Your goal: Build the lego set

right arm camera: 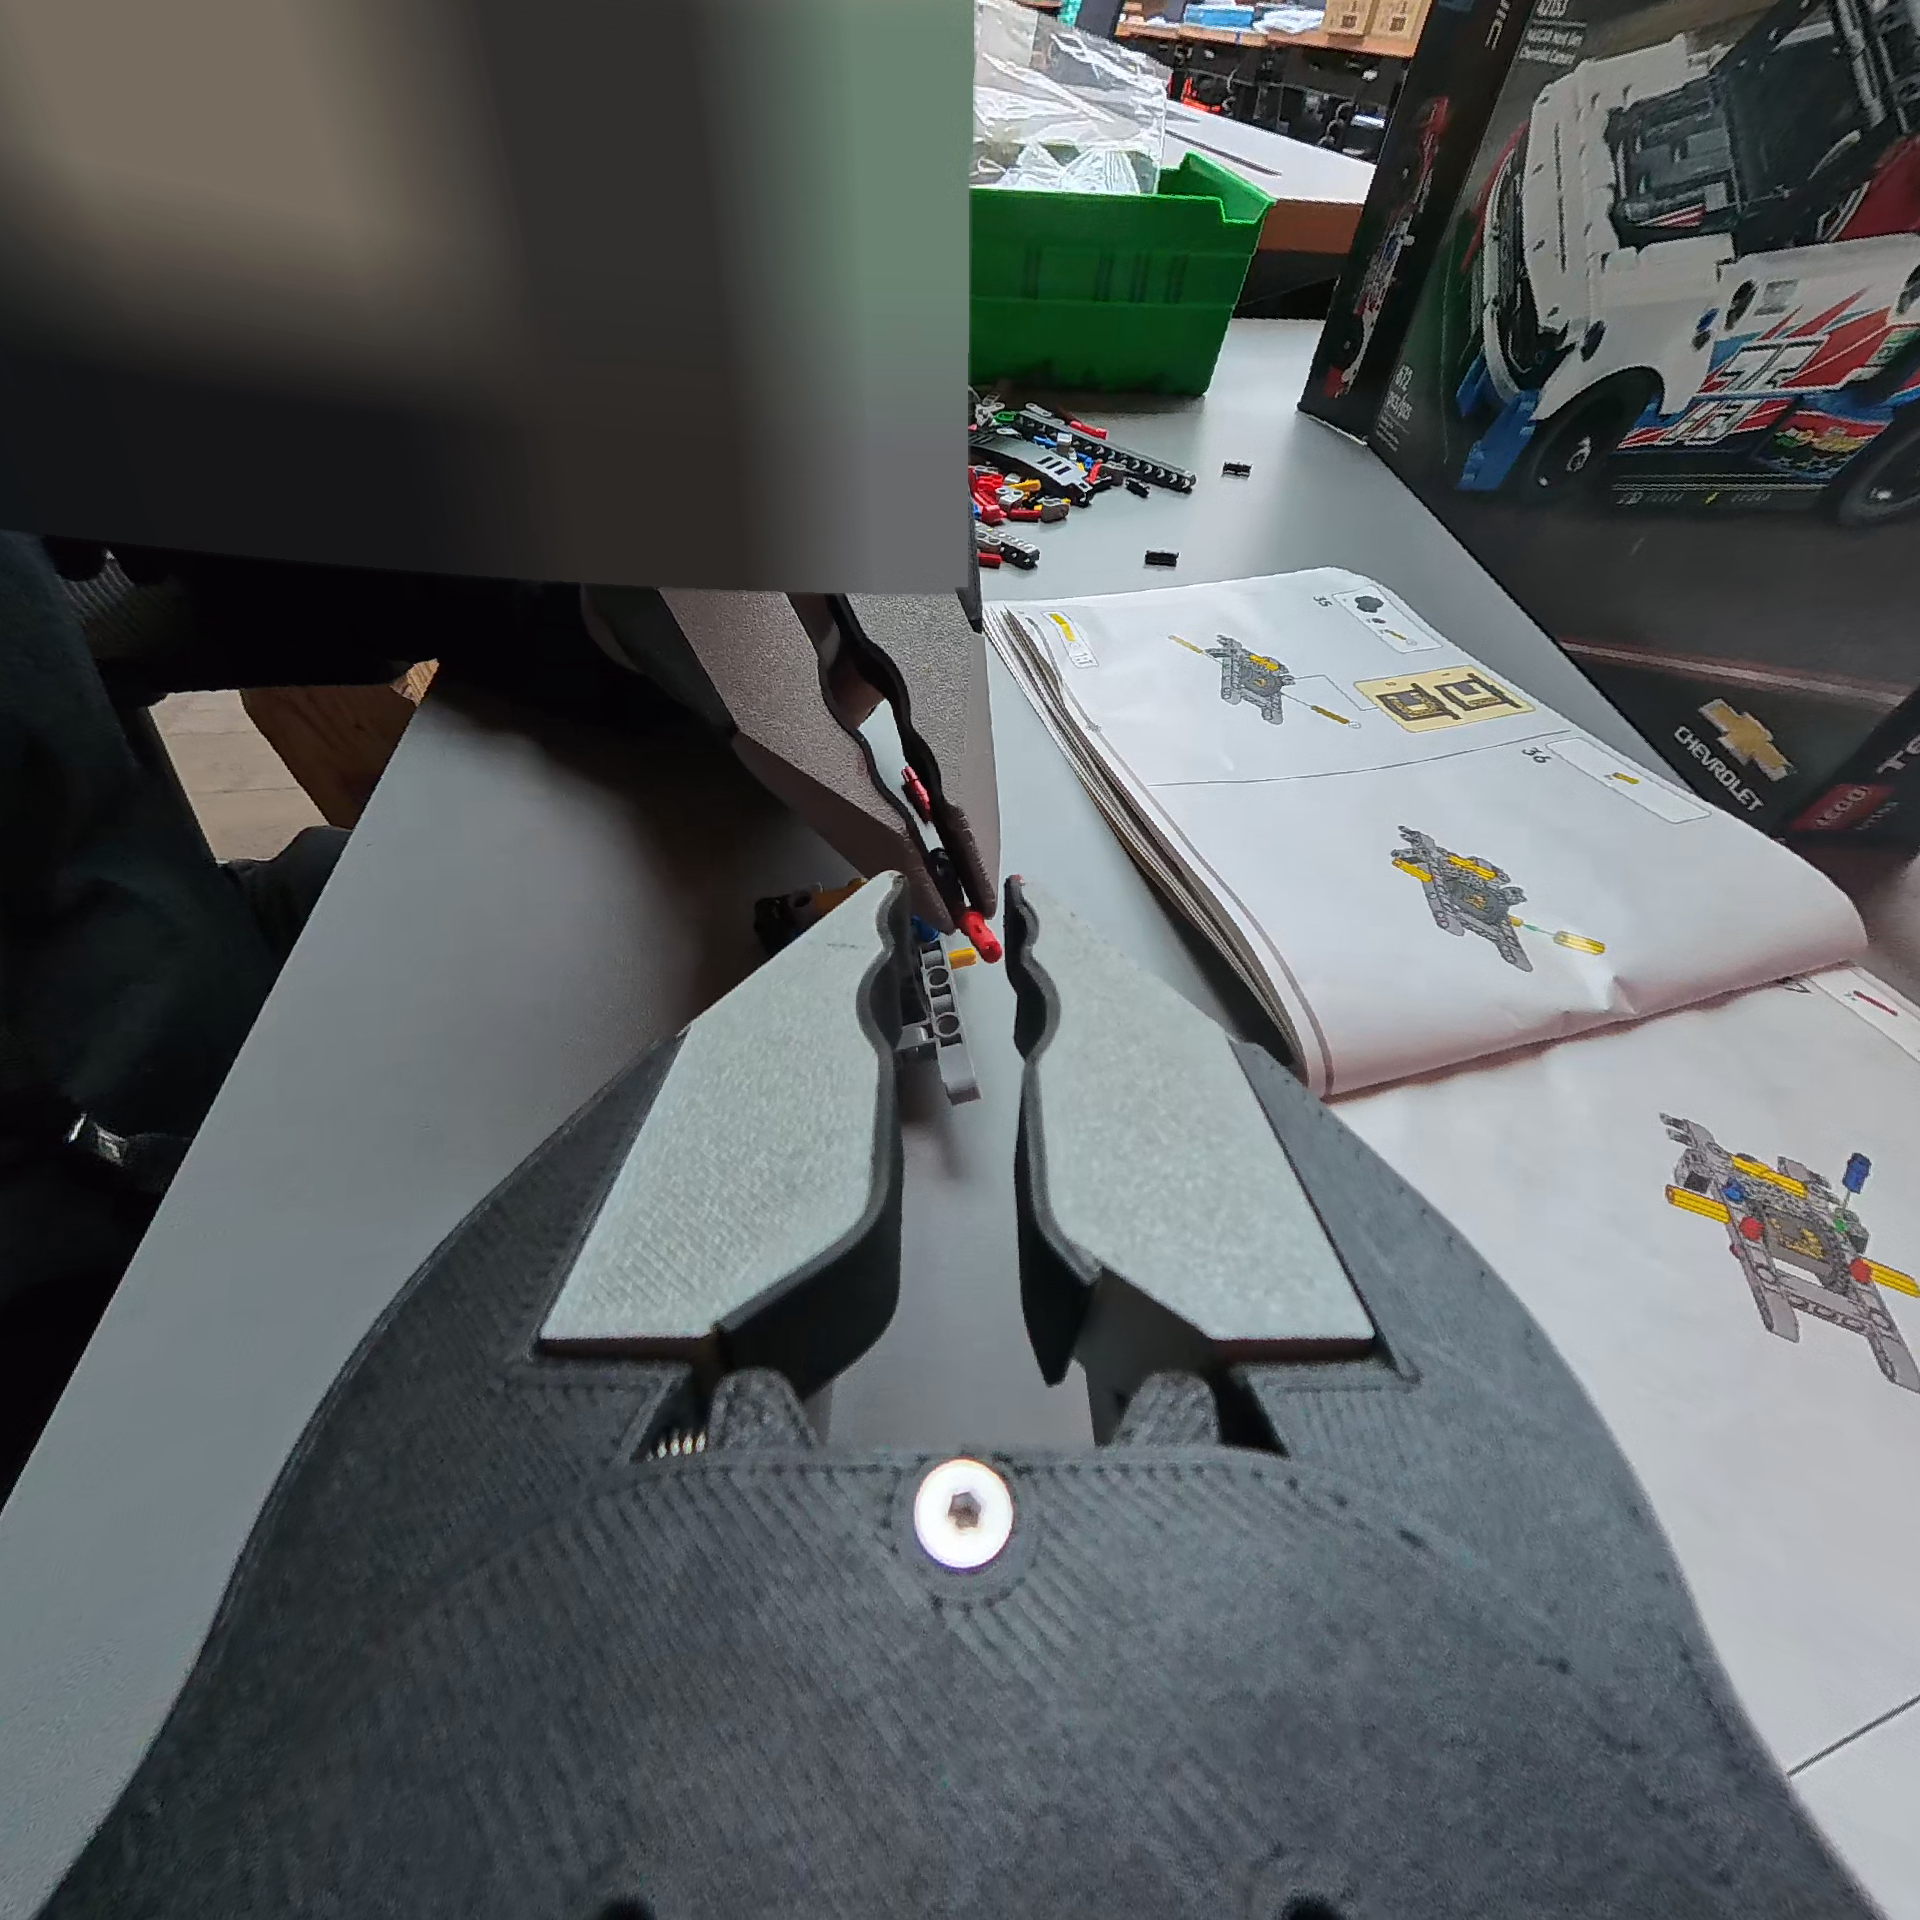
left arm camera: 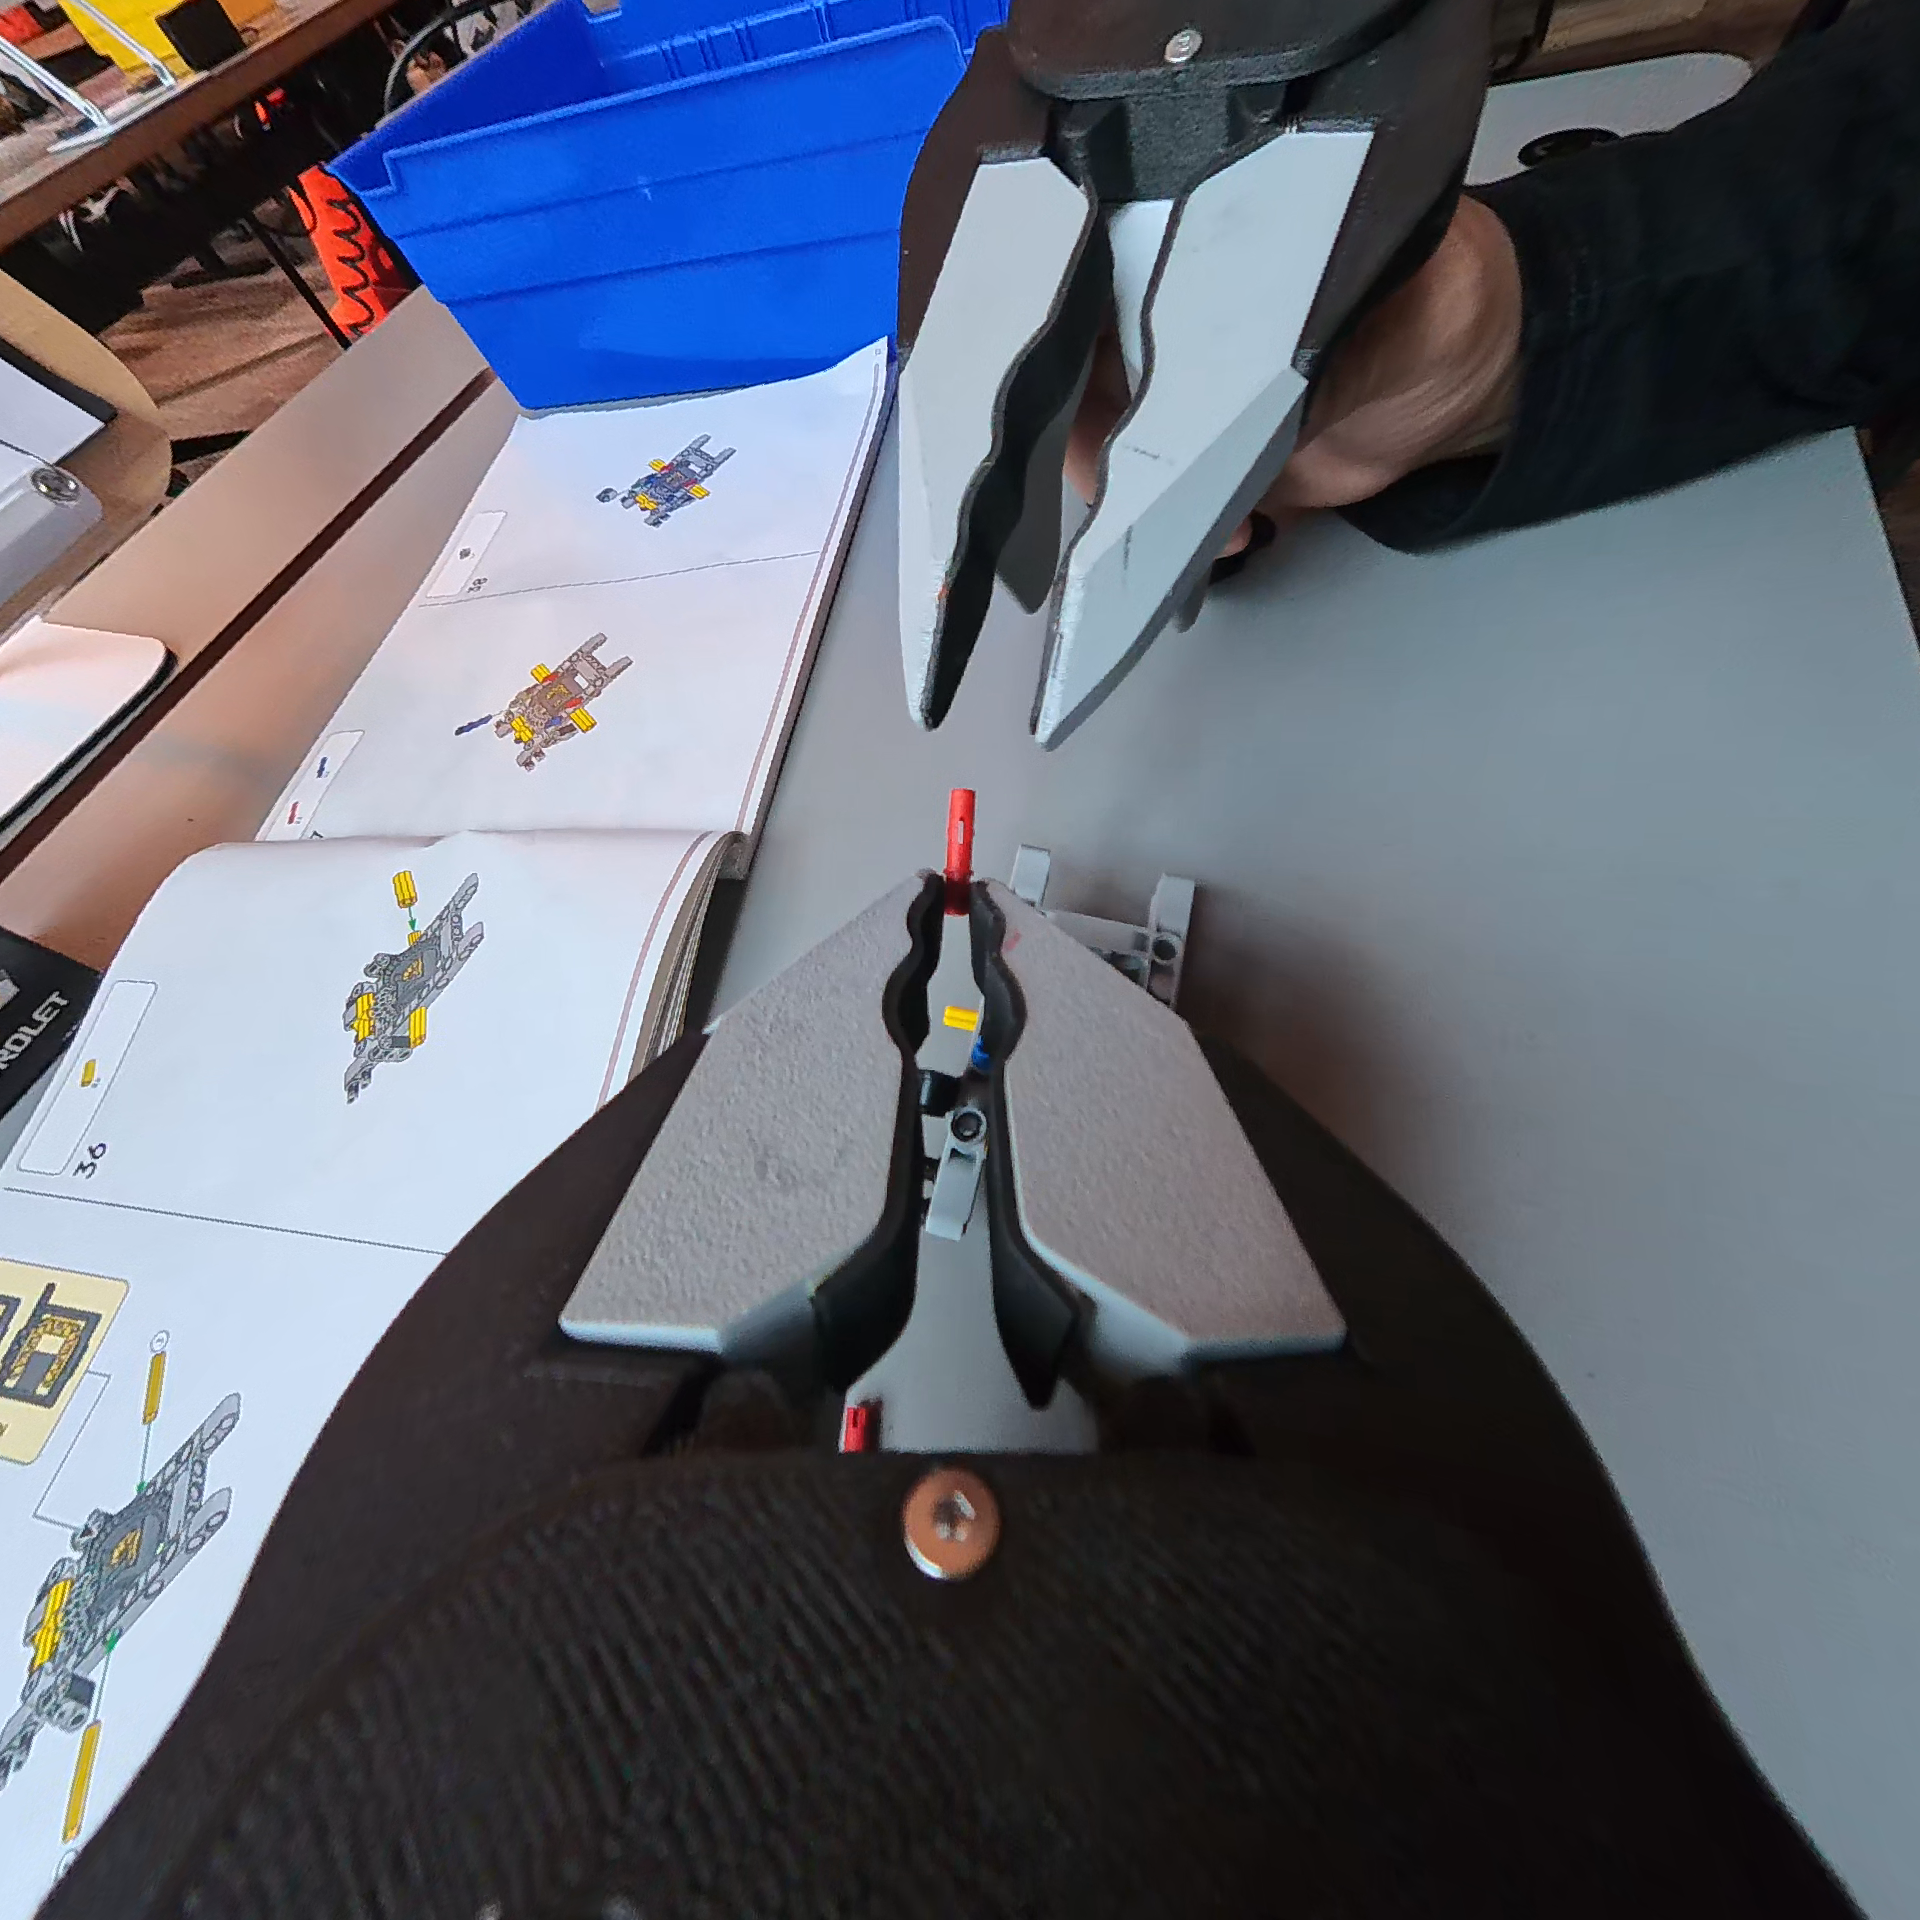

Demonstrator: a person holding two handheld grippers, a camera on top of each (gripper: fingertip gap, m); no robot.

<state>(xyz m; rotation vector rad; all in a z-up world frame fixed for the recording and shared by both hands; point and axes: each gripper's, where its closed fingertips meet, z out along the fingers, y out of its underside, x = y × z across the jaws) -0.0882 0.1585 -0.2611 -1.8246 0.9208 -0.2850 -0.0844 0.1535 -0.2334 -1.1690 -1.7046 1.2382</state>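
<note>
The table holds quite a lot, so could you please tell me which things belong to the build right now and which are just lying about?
In use:
left gripper
red pin
grey frame
right gripper
instruction booklet

Lying about:
blue bin
green bin
set box
loose pieces

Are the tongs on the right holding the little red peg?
No, the right tongs are open and empty; the left tongs pinch the small red plastic peg.

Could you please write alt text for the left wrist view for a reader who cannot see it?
The left gripper pinches a red pin above a grey Lego assembly; the open right gripper faces it, beside an instruction booklet and blue bin.
</note>
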